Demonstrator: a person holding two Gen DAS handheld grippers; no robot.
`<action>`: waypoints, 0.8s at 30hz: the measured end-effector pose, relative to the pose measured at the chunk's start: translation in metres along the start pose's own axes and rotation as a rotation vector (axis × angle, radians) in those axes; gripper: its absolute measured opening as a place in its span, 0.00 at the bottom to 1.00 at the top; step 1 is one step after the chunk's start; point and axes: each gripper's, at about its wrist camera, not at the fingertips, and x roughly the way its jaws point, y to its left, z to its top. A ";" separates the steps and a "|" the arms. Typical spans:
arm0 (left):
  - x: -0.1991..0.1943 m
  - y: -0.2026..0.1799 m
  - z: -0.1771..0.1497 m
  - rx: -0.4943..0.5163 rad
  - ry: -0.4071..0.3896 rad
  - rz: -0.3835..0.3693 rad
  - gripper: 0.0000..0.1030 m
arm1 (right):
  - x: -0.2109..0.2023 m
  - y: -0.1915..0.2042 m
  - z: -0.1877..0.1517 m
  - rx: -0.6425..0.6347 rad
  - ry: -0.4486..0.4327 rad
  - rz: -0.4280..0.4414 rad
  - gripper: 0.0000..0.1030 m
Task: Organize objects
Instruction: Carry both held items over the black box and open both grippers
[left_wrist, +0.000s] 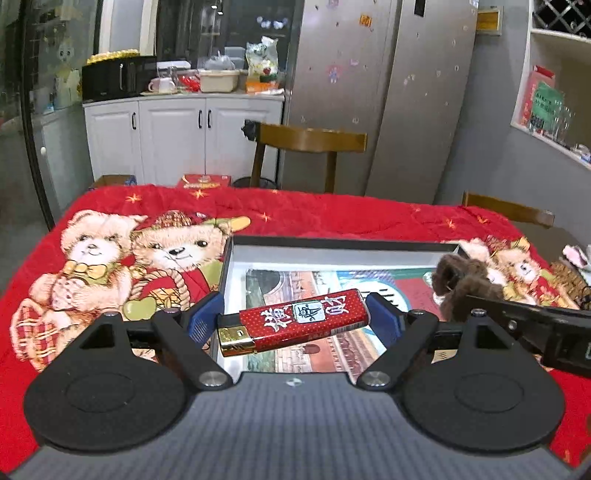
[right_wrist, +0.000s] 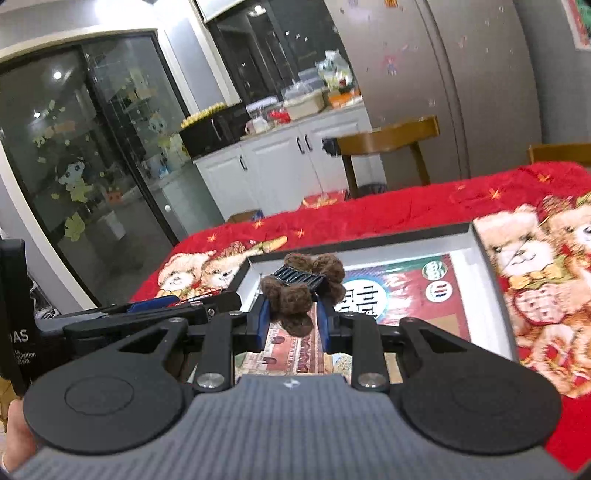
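1. My left gripper (left_wrist: 291, 319) stands wide, its blue pads clamping the long red glossy plastic lighter with a gold metal cap (left_wrist: 291, 323) end to end. The lighter hangs over the tray, cap at 8 o'clock, tail at 2 o'clock.
2. Handling, my estimate: light, rigid, slick shell. An end-to-end hold could let it pivot; gripping across the flat sides mid-body would be safer.
3. My right gripper (right_wrist: 291, 317) is nearly closed on the brown fuzzy hair claw clip with black plastic teeth (right_wrist: 301, 291), which is held above the tray's near-left corner.
4. Handling, my estimate: light; the plush compresses, the core is stiff. Hold it at the hinge.
5. Outward: the shallow black-rimmed white tray (left_wrist: 332, 244) with a printed card (right_wrist: 406, 295) inside sits on the red teddy-bear blanket (left_wrist: 92, 266).
6. At 12 o'clock is a wooden chair (left_wrist: 310, 140).
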 end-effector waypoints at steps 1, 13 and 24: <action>0.006 0.000 -0.002 0.018 0.012 -0.001 0.84 | 0.006 -0.003 -0.002 0.010 0.007 0.000 0.29; 0.048 -0.002 -0.033 0.068 0.148 -0.028 0.84 | 0.042 -0.032 -0.033 0.065 0.123 -0.029 0.29; 0.058 0.003 -0.038 0.059 0.179 -0.014 0.84 | 0.046 -0.033 -0.032 0.077 0.168 -0.056 0.30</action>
